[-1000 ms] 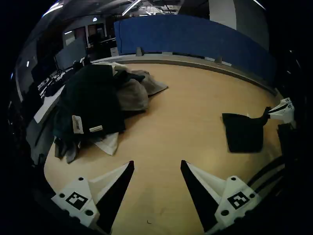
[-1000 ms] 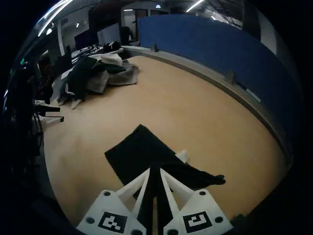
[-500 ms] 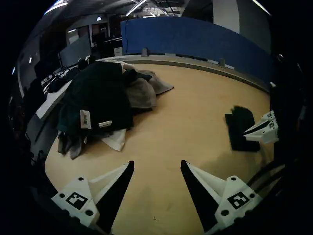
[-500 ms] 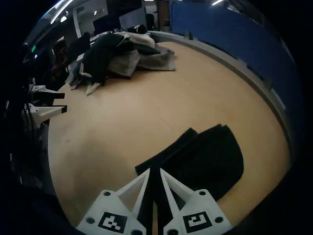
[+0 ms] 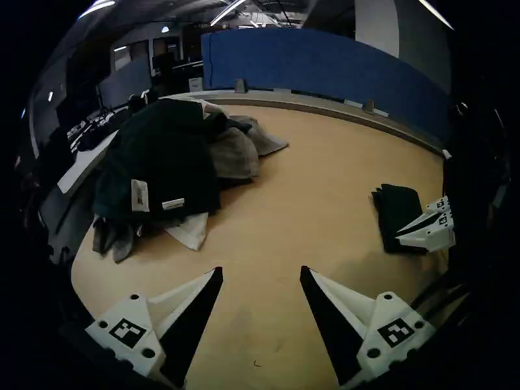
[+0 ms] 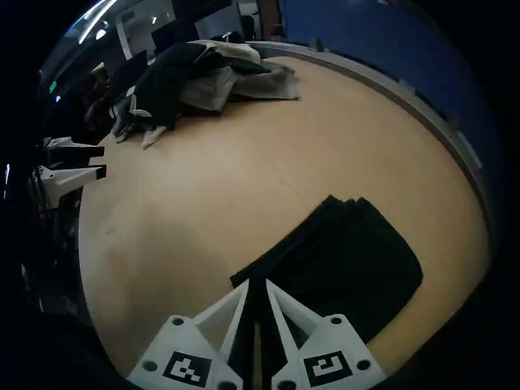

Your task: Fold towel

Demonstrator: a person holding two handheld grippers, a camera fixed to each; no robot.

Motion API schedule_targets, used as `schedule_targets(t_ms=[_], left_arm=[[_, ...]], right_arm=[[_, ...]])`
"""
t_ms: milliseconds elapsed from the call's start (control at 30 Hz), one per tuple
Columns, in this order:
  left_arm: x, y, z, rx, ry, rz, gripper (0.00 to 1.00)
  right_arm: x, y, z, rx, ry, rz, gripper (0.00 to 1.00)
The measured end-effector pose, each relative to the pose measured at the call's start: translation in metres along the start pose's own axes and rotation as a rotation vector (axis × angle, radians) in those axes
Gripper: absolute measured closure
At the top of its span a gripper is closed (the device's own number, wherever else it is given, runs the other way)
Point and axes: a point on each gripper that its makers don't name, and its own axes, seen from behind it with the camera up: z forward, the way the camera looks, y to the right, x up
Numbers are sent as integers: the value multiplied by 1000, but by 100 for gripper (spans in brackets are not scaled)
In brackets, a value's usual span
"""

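Right gripper (image 6: 257,283) pinches near corner of folded towel (image 6: 351,260), which stretches ahead-right. Left gripper (image 5: 260,269) spread wide, well apart.

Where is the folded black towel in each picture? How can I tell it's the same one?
Left gripper view: the towel lies far right, beside the right gripper.
Right gripper view: the towel lies low, right of the middle, at that gripper's tips.
Shared landmark: the pile of clothes, upper left in both.
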Motion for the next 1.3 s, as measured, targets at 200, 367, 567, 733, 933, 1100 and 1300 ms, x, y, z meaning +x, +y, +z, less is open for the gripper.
schedule_targets(t_ms=[200,367,567,733,933,1100,1300], left_arm=[[3,2,1,-1,0,9,12],[3,3,2,-4,0,10,12],[3,5,3,-5,-1,13,12],[4,8,2,-7,1,12,12],[6,11,2,-8,1,16,12],[7,14,2,-13,2,19,12],[9,18,3,-17,3,24,12]], right_arm=[[1,1,-3,-2,5,8,94],[5,4,-12,-14,26,-5,56],[8,8,-24,-22,55,-2,20],[5,14,-35,-48,71,6,10],[-12,25,-50,-91,77,22,0],[-33,37,-63,-126,72,55,0],[-56,48,-71,-152,66,105,0]])
